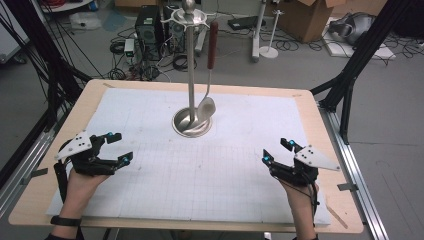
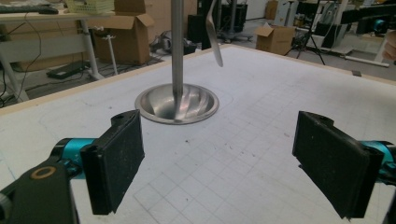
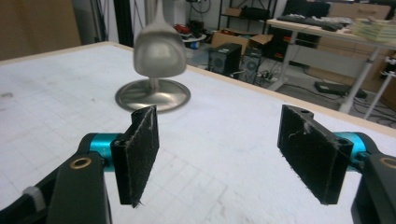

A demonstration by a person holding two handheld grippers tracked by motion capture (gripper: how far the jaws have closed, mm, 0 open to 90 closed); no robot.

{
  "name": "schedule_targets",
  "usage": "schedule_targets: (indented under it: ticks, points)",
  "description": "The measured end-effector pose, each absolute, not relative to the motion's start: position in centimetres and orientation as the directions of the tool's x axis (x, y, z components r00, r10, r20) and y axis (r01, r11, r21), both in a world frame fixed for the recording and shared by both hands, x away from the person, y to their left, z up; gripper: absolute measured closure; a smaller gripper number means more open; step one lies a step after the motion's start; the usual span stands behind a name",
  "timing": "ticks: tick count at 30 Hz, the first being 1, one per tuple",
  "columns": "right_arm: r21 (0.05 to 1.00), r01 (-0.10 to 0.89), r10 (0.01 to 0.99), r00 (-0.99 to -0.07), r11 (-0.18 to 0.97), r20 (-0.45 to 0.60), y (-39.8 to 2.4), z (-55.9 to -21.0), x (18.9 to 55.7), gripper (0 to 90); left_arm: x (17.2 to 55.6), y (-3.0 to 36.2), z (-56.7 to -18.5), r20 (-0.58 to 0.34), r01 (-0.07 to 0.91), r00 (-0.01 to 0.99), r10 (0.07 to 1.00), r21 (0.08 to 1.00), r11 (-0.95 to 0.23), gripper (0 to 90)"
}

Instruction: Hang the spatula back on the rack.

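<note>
Across the whole wooden surface (image 1: 320,125) lies a white gridded mat (image 1: 165,175); largest item noted first. Landmark for all places below: the steel stand (image 1: 191,65), an upright pole on a round dished base (image 1: 192,123), set on the mat toward the far edge, about midway across.

Hanging from the stand's top hooks, just to the right of the pole: one spoon (image 1: 210,75), brown handle up, metal bowl down. The bowl hangs just above the rim of the base and close beside the pole; contact with the base cannot be told. In the right gripper view the back of the spoon's bowl (image 3: 159,52) faces the camera with the base behind it; in the left gripper view the spoon is seen edge-on (image 2: 214,32), right of the pole.

Left tool (image 1: 114,148): well to the near left of the stand, low over the mat, held in a hand (image 1: 82,182). Jaws stand wide apart, nothing between the pads (image 2: 119,161).

Right tool (image 1: 276,151): well to the near right of the stand, also low over the mat, pointing toward the stand. Jaws wide apart, pads (image 3: 140,154) bare, only mat between them.
</note>
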State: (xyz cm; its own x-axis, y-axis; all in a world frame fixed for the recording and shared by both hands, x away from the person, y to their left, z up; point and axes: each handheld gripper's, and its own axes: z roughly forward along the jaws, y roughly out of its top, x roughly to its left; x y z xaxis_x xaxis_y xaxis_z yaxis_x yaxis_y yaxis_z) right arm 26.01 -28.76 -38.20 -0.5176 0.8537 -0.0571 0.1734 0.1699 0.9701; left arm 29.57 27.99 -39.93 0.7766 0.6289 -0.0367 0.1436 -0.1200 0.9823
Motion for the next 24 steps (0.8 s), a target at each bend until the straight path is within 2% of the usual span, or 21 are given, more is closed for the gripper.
schedule_targets:
  ticks: [8,24]
  points:
    - [0.973,0.199,0.872,-0.489,0.119,-0.007,-30.2,-39.3,25.8,26.6,29.3,28.5,-40.1,-0.036,0.145,0.761,0.648,0.983,-0.116,16.5]
    - [0.972,0.196,0.884,-0.467,0.127,-0.021,-30.8,-39.2,25.5,26.5,29.0,28.7,-40.1,-0.033,0.142,0.755,0.655,0.983,-0.115,16.6]
